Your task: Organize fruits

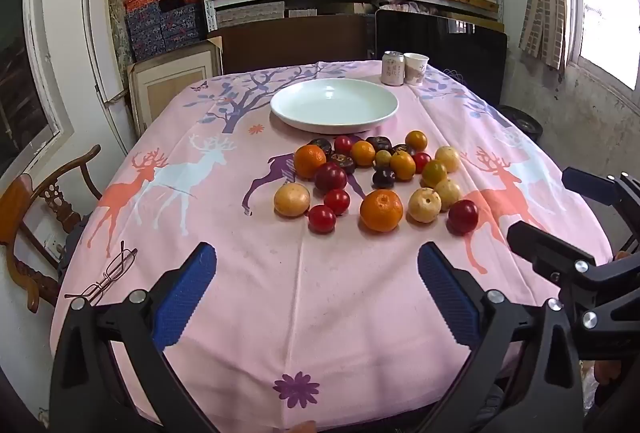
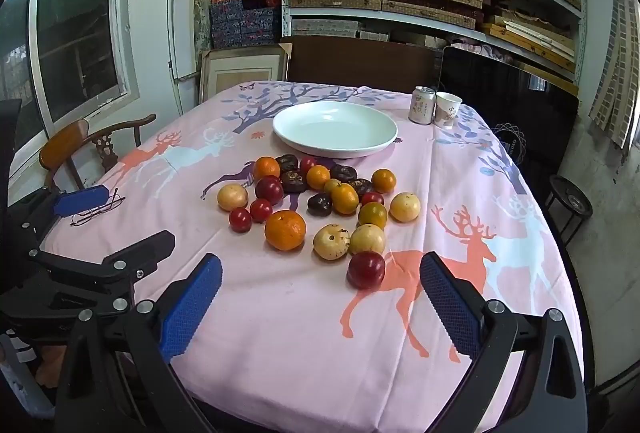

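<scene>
Left wrist view: left gripper [image 1: 316,289] spread wide above bare pink tablecloth [image 1: 304,313], blue pads [image 1: 186,297] well apart, nothing between them. Beyond the fingertips, toward the far side, a loose cluster of fruits [image 1: 372,173] lying directly on the cloth: a large orange [image 1: 381,210] nearest, flanked by small red fruits [image 1: 322,218] to the left and a pale yellow fruit [image 1: 425,205] to the right. Farther still, a white plate [image 1: 334,105], empty, just past the cluster. At the far right corner, a drink can [image 1: 393,68] touching or just beside a paper cup [image 1: 416,68]. Eyeglasses [image 1: 106,275] near the left edge.

Right wrist view: right gripper [image 2: 320,293] likewise gaping, blue pads [image 2: 190,307] wide apart, gripping nothing. A dark red fruit [image 2: 366,270] lying just beyond the fingertips, closer to the right finger, not touched. Remaining fruits scattered farther off, ahead and slightly left. Same white plate behind them, a wooden chair [image 2: 80,145] off the table's left side.
</scene>
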Motion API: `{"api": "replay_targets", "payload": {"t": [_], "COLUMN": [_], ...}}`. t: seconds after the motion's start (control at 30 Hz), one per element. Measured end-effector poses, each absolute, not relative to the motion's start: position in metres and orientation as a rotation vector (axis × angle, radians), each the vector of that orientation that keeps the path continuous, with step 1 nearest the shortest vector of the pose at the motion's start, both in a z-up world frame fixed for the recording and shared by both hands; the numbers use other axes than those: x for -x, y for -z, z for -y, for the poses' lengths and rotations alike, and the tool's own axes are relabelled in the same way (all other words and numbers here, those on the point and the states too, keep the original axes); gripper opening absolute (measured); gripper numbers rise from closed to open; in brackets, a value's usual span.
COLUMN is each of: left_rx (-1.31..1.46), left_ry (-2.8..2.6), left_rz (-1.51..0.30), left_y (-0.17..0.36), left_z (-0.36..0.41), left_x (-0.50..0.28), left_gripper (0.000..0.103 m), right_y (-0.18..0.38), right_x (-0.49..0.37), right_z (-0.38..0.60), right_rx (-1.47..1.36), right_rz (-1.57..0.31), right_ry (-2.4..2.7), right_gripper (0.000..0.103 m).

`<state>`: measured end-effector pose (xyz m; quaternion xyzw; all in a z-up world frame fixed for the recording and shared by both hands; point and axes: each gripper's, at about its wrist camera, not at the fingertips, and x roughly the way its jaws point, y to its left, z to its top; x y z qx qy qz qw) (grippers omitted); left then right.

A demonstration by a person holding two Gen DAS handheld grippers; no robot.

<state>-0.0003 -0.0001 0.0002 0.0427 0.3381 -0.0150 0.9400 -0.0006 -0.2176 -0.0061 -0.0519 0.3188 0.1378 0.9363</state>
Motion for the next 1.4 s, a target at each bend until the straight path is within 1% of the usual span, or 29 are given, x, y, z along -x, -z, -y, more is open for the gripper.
{"api": "replay_targets", "payload": {"t": [1.4], "left_rx": [-0.054], "left_ry": [0.042], "left_rz": [-0.719], "left_y": [0.0028], "left_z": [-0.0072], "left_x": [0.0015], "left_gripper": [0.099], "right_y": [0.0], "right_x": [0.0043], "right_z": [0.2214], "right_rx": [0.083], "right_rz": [-0.639], "right_ry": [-0.289], "right_gripper": [0.1]}}
